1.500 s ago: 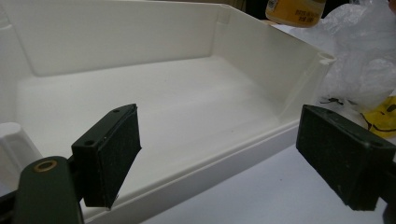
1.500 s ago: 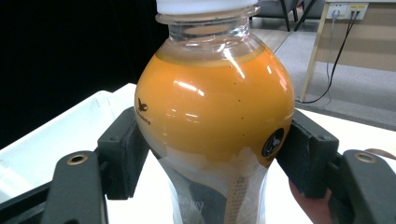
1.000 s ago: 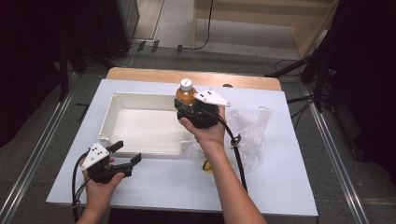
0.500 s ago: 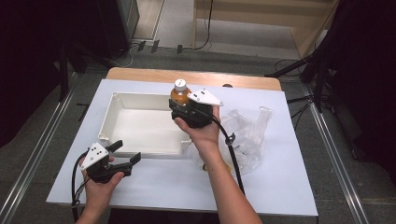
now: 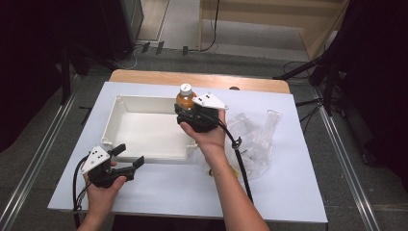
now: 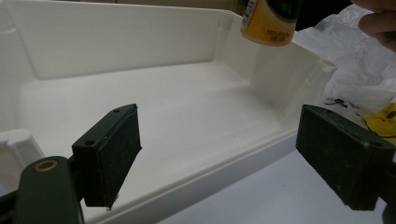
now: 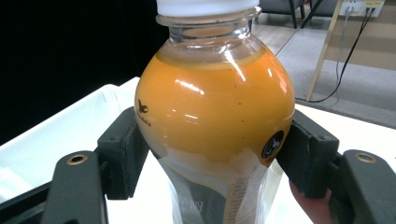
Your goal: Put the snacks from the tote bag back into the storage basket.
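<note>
A bottle of orange drink with a white cap is held upright above the right end of the white tray. My right gripper is shut on the bottle, its pads pressing both sides below the shoulder. In the left gripper view the bottle's base hangs above the tray's far right corner. My left gripper rests on the table at the tray's near left corner, open with nothing between its fingers.
A crumpled clear plastic bag lies on the white table right of the tray, with a yellow item in it. The table's wooden far edge borders a grey floor with cables.
My right gripper has carried the bottle a little to the left, over the tray's right end. My left gripper has stayed in place.
</note>
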`<state>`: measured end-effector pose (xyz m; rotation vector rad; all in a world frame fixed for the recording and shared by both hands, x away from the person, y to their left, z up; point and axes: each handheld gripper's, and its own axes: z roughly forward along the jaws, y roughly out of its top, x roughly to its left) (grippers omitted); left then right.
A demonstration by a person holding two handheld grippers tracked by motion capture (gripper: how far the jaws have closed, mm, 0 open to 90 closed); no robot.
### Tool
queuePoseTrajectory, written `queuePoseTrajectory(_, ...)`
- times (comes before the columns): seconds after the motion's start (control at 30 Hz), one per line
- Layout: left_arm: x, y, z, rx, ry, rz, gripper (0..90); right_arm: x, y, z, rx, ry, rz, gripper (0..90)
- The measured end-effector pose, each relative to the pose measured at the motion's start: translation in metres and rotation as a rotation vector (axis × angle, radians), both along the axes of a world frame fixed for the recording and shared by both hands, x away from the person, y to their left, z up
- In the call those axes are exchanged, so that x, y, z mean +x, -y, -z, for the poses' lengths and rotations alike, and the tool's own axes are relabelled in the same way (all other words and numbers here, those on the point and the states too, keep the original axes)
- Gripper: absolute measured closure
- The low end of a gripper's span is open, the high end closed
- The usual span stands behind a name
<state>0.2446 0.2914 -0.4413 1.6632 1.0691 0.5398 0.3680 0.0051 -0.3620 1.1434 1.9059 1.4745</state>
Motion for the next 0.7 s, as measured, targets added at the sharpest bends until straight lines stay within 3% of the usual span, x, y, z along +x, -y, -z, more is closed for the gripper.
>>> queuePoseTrajectory(0.7, 0.0, -0.002, -0.002, -0.004, 0.003, -0.002, 14.0, 0.007, -0.007, 0.032, -0.059, -0.059, 0.0, 31.7)
